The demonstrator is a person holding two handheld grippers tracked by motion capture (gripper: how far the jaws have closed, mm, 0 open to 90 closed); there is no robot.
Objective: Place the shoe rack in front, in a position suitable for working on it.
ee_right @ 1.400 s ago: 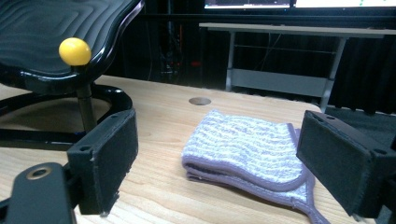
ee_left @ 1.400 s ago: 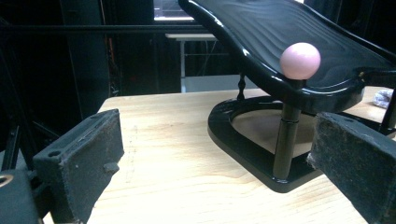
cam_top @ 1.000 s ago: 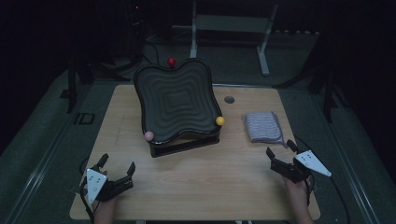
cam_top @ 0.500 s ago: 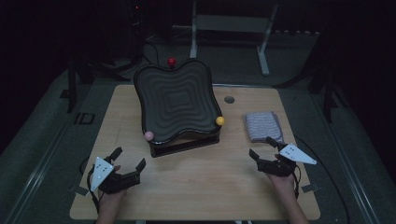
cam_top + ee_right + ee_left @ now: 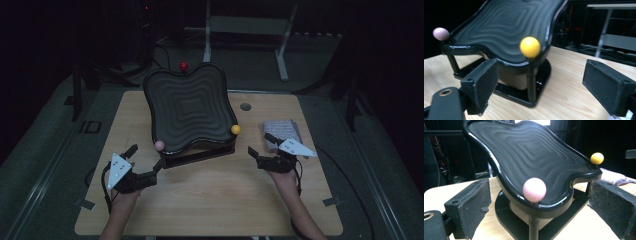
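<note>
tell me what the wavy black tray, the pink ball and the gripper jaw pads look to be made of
Wavy black tray: likely glossy moulded plastic; its rim catches sharp highlights.
Pink ball: smooth hard plastic or painted wood, with a soft sheen; it could be either.
Jaw pads of the left gripper: matte, fuzzy black facing, probably felt or foam.

1. The left gripper (image 5: 146, 162) is hovering low over the near left, jaws standing wide apart
2. The right gripper (image 5: 262, 145) is hovering at the near right, jaws spread, gripping nothing
</note>
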